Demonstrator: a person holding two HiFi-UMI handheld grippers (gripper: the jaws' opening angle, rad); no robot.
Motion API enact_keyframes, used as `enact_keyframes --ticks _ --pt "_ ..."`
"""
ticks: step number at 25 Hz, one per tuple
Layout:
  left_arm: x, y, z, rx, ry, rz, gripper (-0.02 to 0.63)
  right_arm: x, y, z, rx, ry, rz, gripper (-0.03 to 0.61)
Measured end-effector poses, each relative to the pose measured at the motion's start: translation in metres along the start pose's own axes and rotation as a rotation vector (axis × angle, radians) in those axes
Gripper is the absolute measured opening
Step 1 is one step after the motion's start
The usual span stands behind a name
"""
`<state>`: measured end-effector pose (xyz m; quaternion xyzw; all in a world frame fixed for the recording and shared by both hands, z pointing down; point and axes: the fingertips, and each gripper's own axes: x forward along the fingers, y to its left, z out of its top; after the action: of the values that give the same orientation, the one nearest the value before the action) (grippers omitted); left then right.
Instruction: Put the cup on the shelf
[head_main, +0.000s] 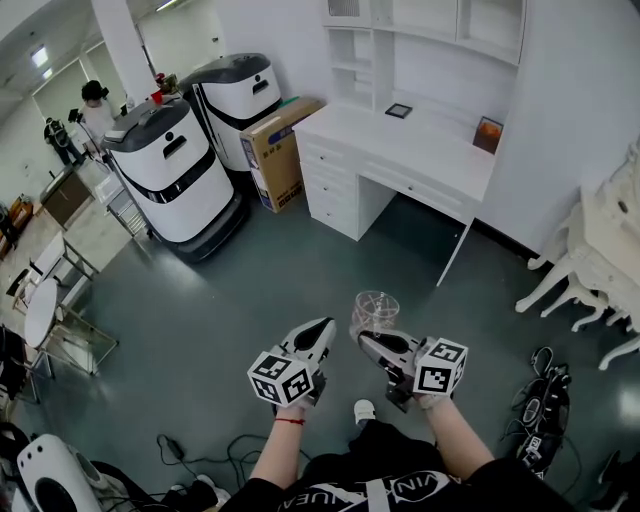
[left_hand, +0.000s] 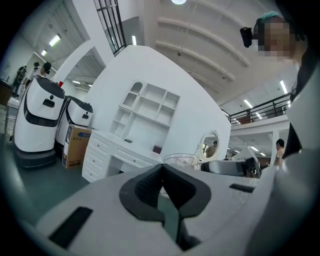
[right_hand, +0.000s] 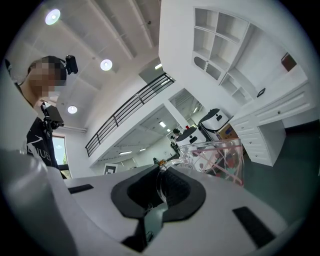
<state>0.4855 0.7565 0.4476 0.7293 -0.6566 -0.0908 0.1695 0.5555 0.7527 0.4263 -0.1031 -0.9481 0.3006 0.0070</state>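
Note:
A clear glass cup (head_main: 375, 310) with a pink pattern hangs over the dark green floor. My right gripper (head_main: 367, 339) is shut on its handle. In the right gripper view the cup (right_hand: 217, 160) juts up past the jaws, its handle pinched between the pads of the right gripper (right_hand: 161, 175). My left gripper (head_main: 322, 328) is beside it to the left, shut and empty. In the left gripper view the left gripper (left_hand: 161, 171) has its pads pressed together, with the cup's rim (left_hand: 179, 159) just beyond. The white shelf unit (head_main: 352, 52) stands over a white desk (head_main: 400, 145) ahead.
Two white wheeled robots (head_main: 175, 165) and a cardboard box (head_main: 277, 150) stand left of the desk. Ornate white furniture (head_main: 600, 250) is at the right. Cables and gear (head_main: 545, 405) lie on the floor at the lower right. People stand far off at the upper left.

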Motion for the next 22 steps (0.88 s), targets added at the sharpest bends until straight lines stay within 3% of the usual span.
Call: enact_keyframes --ticks 12,22 --pt "0.108 0.07 0.041 -0.002 -0.02 0.02 0.006 0.044 -0.104 0.072 -0.008 0.016 0.029 0.015" --pt "0.149 0.1 0.041 -0.032 -0.014 0.039 0.006 0.054 -0.152 0.093 0.008 0.016 0.019 0.015"
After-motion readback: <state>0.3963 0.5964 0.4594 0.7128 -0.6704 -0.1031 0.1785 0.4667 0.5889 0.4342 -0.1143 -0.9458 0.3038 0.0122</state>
